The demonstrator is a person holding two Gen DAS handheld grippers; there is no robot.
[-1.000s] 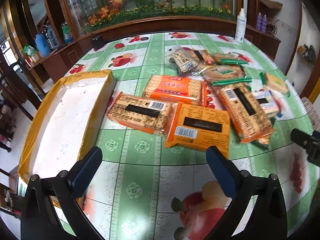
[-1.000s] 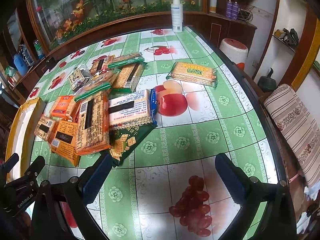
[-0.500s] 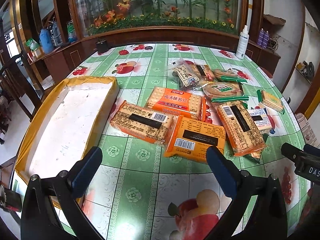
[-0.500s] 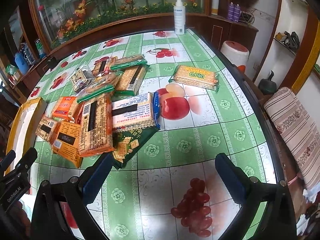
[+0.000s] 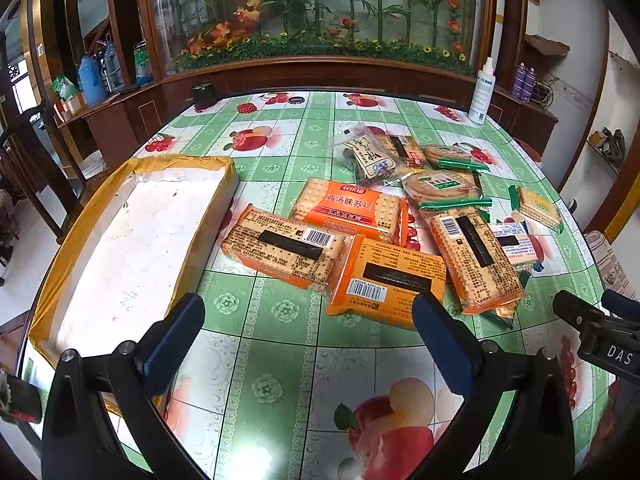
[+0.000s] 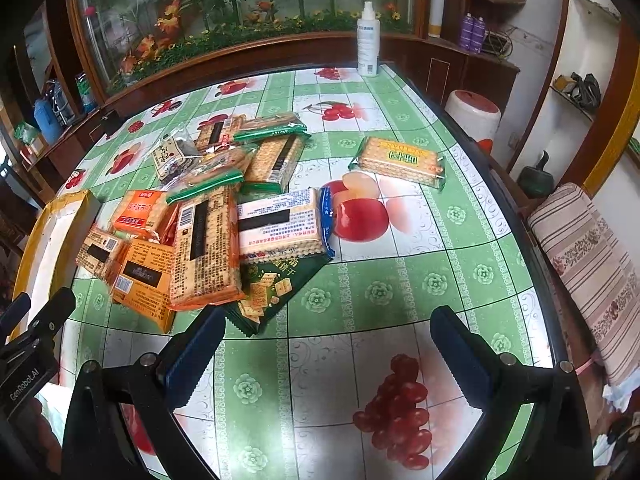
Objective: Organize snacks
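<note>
1. My left gripper [image 5: 308, 330], black-armed with blue pads, hangs above the round table with a glossy green-and-white fruit-print cloth [image 5: 280, 364], jaws spread wide and holding nothing.
2. My right gripper [image 6: 326, 344], of the same build, is also spread wide and empty, over the near part of the table beside a printed bunch of red grapes.
3. The snacks lie in a loose heap near the table's middle. Nearest my left gripper is a flat orange packet with a black bar and barcode [image 5: 390, 280]; its far-left edge overlaps a long orange-edged cracker packet lying label-down [image 5: 286, 248].
4. Behind those two lies an orange cracker packet with white Chinese lettering [image 5: 352, 206], face up.
5. From the right wrist view, a tall orange cracker packet with a dark strip [image 6: 206, 250] rests partly on a dark green packet printed with small square crackers [image 6: 272, 290], whose zigzag end is close to my right gripper's left finger.
6. A white-and-blue cracker packet [image 6: 282, 222] sits just beside the tall orange one, and further back are green-banded packets [image 6: 272, 134] stacked together.
7. A lone green-ended cracker packet [image 6: 398, 160] lies apart on the right.
8. A shallow box, white inside with yellow-taped rim [image 5: 132, 240], sits at the table's left edge with nothing in it, close to the label-down packet.
9. A white spray bottle [image 6: 368, 46] stands at the far edge.
</note>
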